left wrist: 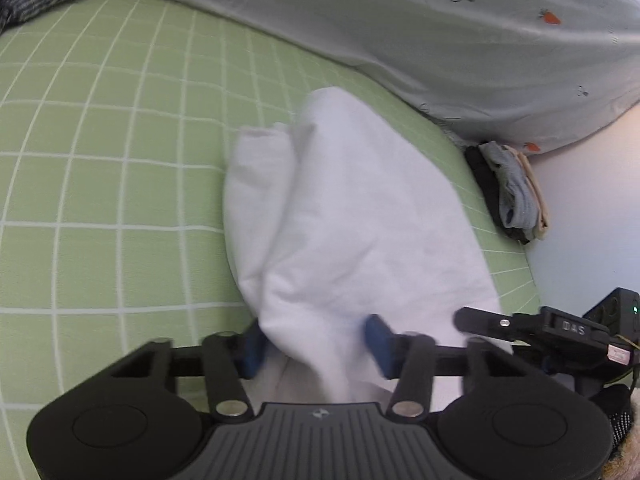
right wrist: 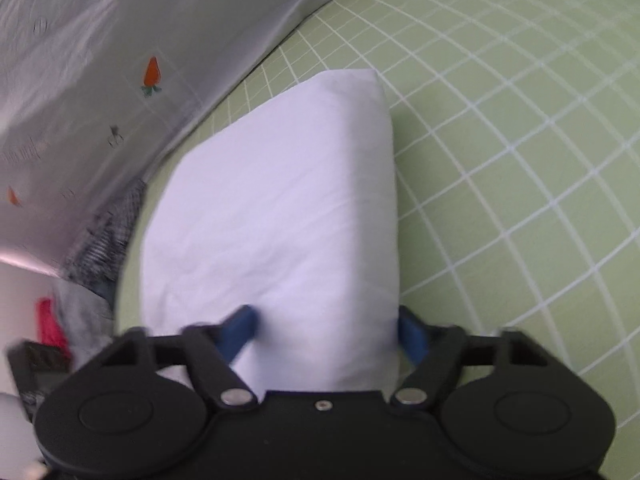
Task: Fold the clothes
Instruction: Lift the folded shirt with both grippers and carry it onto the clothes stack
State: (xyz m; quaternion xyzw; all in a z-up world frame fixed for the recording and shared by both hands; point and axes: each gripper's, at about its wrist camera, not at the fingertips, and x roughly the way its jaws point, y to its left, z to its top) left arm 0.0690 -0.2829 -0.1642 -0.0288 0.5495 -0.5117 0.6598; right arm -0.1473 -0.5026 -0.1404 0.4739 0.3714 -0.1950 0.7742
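White garment (left wrist: 344, 216) lies on the green checked bed (left wrist: 100, 200), already folded into a narrow bundle. Left gripper (left wrist: 316, 340) and right gripper (right wrist: 328, 332) each straddle its near edge, jaws part-open, not clearly pinching. More folds look due; other clothes (left wrist: 508, 192) wait far right.

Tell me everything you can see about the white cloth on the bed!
The white cloth looks soft and thin, like cotton, with small wrinkles. It is folded over into a thick, narrow bundle, with rolled layers showing along one side. It lies on the green checked sheet, near the pale carrot-print cover. Its near end sits between the blue pads of both the left tongs and the right tongs.
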